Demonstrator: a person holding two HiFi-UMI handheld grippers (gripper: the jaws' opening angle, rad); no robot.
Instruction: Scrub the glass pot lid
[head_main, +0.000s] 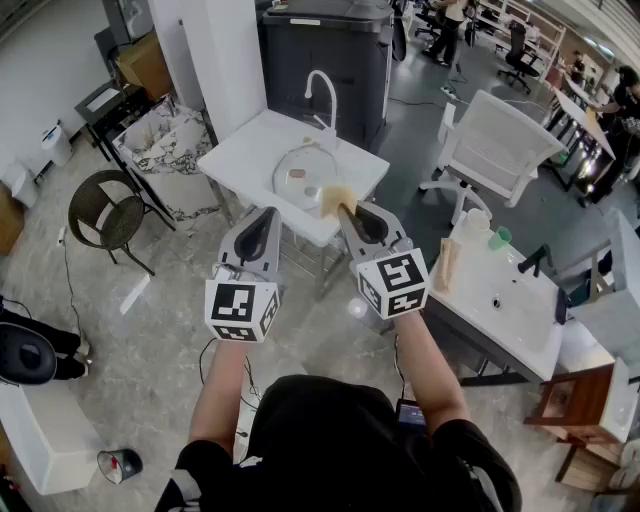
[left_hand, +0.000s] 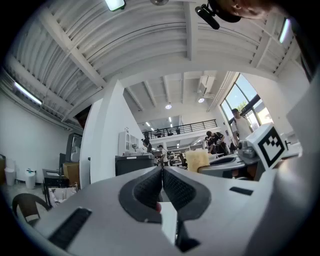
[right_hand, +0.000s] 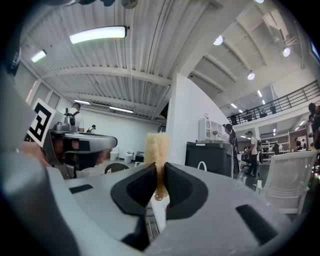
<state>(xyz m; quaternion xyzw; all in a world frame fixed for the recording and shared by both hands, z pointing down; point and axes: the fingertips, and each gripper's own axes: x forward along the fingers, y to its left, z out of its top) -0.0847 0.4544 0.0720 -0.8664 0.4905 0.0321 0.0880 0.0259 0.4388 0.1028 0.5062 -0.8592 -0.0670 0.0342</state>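
Both tongs are up in the air, on the near side of the tap (head_main: 322, 92). The left tongs (head_main: 264, 217) are shut tight with nothing in them. The right tongs (head_main: 346, 208) are pinched on a yellow sponge (head_main: 335, 197), which sticks out past their tips.

The glass lid (head_main: 298, 176) lies flat on the white worktop (head_main: 238, 163), just in front of the tap. To me the sponge looks to be above the lid and not on it, but I cannot be sure. I see no suds on the glass.

So I think the scrubbing is not going yet. The sponge has to come down and rub the lid. The left tongs may need to keep the lid steady.
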